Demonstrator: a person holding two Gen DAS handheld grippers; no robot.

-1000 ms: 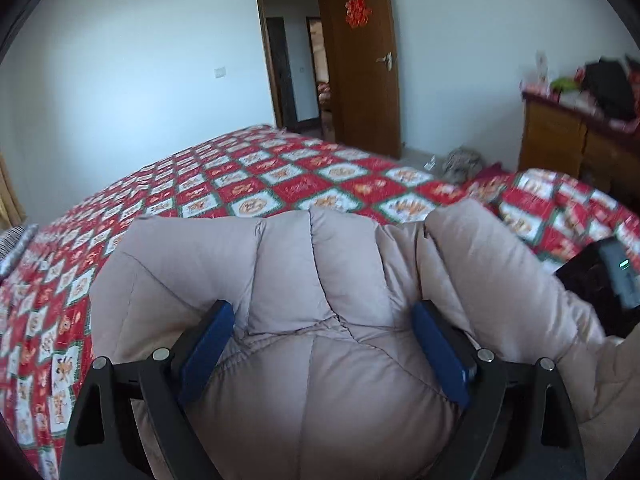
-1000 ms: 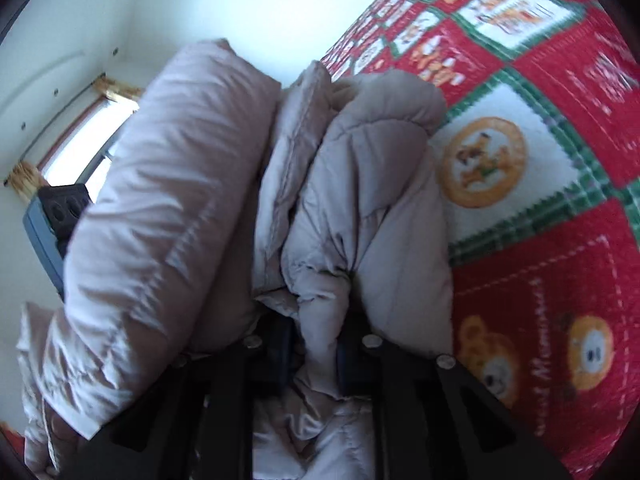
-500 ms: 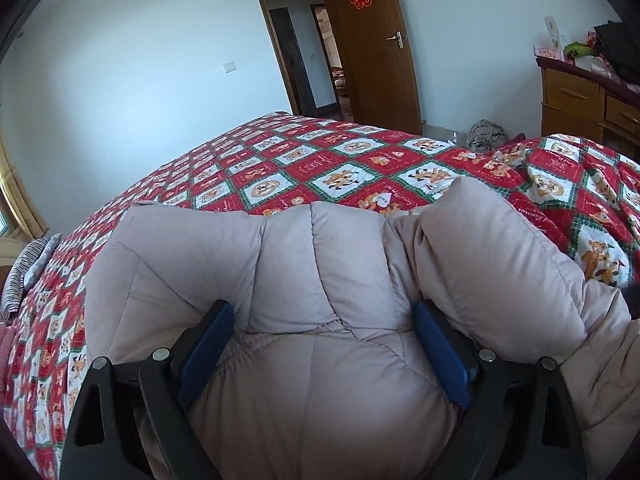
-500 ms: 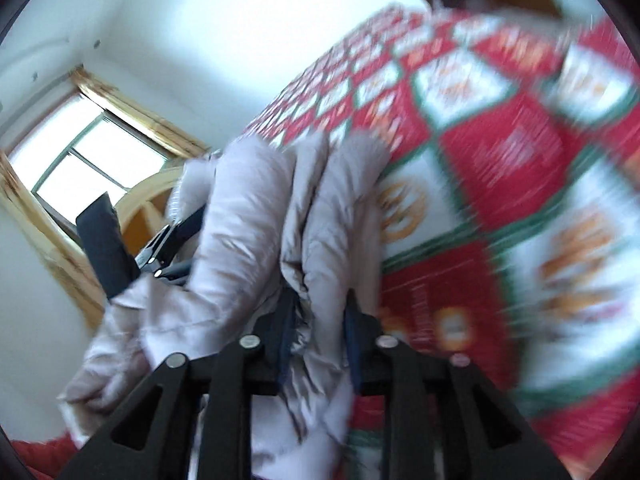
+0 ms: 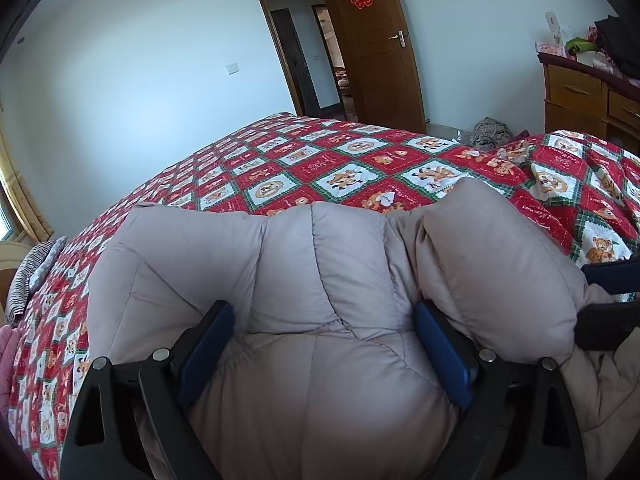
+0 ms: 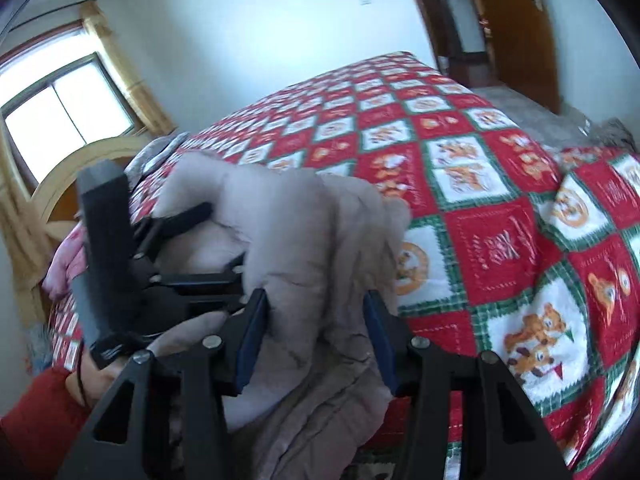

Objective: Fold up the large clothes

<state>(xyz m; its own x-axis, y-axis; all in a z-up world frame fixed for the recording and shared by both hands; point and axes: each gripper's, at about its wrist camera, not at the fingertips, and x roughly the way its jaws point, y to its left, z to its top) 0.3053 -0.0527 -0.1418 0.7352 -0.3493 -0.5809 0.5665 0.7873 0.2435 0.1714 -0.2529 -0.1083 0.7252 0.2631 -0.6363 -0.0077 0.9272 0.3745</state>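
Note:
A beige puffy jacket (image 5: 320, 380) is bundled above the red patchwork bed quilt (image 5: 320, 168). My left gripper (image 5: 320, 316) has its jaws set wide around a thick fold, and both blue pads sink into the padding. In the right wrist view the jacket (image 6: 288, 220) hangs between both grippers, with the left gripper (image 6: 192, 240) gripping its far side. My right gripper (image 6: 316, 312) is opening, and loose folds of the jacket still lie between its pads. Its dark fingers (image 5: 604, 328) show at the right edge of the left wrist view.
The quilt (image 6: 500, 240) covers the whole bed. A wooden headboard (image 6: 80, 168), a window (image 6: 68, 108) and pink cloth (image 6: 64, 264) lie beyond the jacket. A hand in a red sleeve (image 6: 32, 420) holds the left tool. Door (image 5: 376, 52) and dresser (image 5: 580, 96) stand far right.
The right gripper's jaws have spread from a tight pinch on a thin fold to a wide gap. It rose and rolled, so the bed now looks level. The left gripper kept still.

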